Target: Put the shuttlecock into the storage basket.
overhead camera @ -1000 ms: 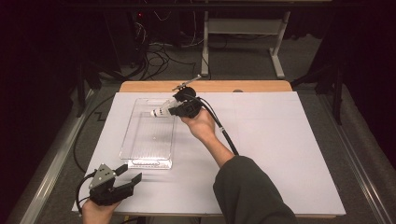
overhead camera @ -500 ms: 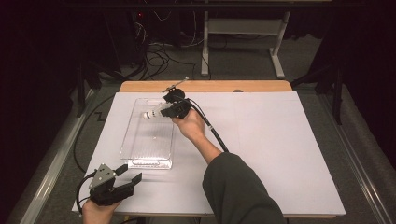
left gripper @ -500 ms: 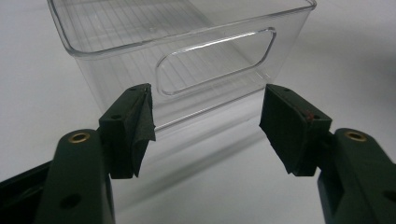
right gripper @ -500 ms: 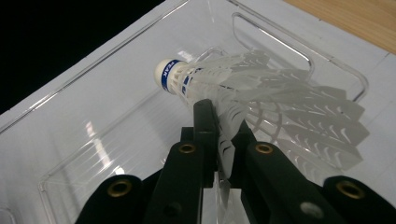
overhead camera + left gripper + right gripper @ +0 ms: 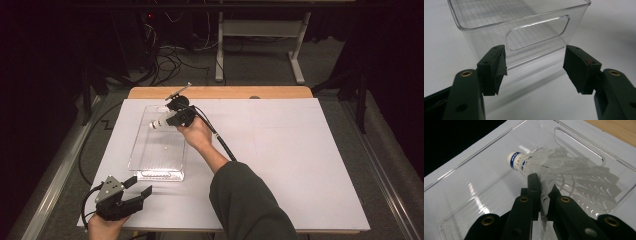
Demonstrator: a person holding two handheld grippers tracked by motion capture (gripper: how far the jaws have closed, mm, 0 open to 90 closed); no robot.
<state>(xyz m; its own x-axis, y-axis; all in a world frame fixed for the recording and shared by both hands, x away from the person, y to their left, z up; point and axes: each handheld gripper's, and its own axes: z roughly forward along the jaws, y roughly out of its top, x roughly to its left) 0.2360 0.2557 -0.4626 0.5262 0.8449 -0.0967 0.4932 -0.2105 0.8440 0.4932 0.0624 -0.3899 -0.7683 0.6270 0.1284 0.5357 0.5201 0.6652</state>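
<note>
A clear plastic bin (image 5: 150, 165) lies on the white table cover, left of centre. My right gripper (image 5: 172, 120) hangs over the bin's far end, shut on the skirt of a white plastic shuttlecock (image 5: 159, 123) with a blue band round its cork. In the right gripper view the shuttlecock (image 5: 554, 167) sticks out past the closed jaws of the right gripper (image 5: 541, 192), above the bin's floor (image 5: 474, 195). My left gripper (image 5: 137, 195) rests near the table's front left corner, open and holding nothing. Its pads (image 5: 496, 67) face the bin's near wall with its handle slot (image 5: 537, 32).
The white cover (image 5: 300, 165) stretches to the right of the bin. A wooden table edge (image 5: 225, 92) shows at the back. Cables and a stand's legs lie on the dark floor behind the table. A metal rail runs along the left side.
My right gripper has carried the shuttlecock leftward and a little lower, from the bin's right rim to over its far end. The left gripper has stayed put.
</note>
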